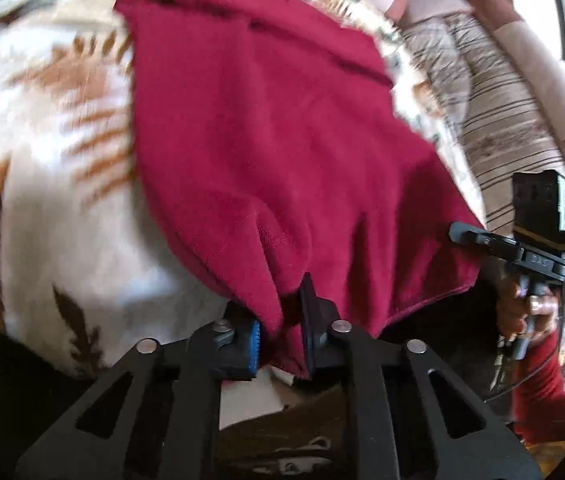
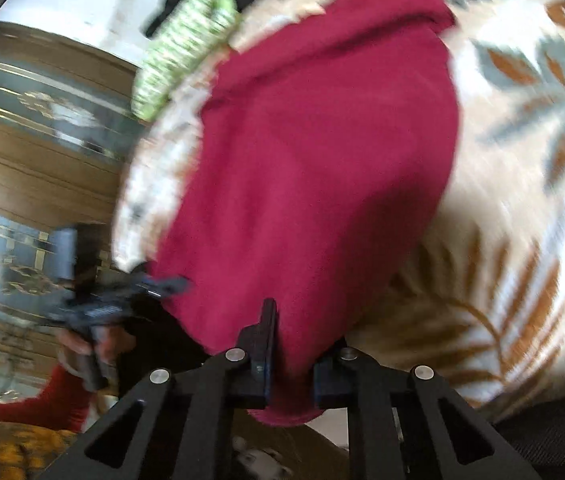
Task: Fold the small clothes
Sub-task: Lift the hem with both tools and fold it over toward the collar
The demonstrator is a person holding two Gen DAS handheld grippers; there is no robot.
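A dark red fleece garment [image 1: 266, 132] lies stretched over a leaf-patterned blanket [image 1: 54, 168], its near edge lifted off the bed. My left gripper [image 1: 282, 332] is shut on the near hem of the garment, cloth bunched between its jaws. My right gripper [image 2: 290, 364] is shut on the other near corner of the same garment [image 2: 314, 160]. In the left wrist view the right gripper [image 1: 466, 236] shows at the garment's right edge. In the right wrist view the left gripper [image 2: 162, 284] shows blurred at the garment's left edge.
The blanket [image 2: 522, 160] covers the bed on both sides of the garment. A green striped cloth [image 2: 182, 48] and a dark item lie at the bed's far end. A wooden cabinet [image 2: 34, 152] stands beside the bed. A striped cushion [image 1: 494, 120] lies to the right.
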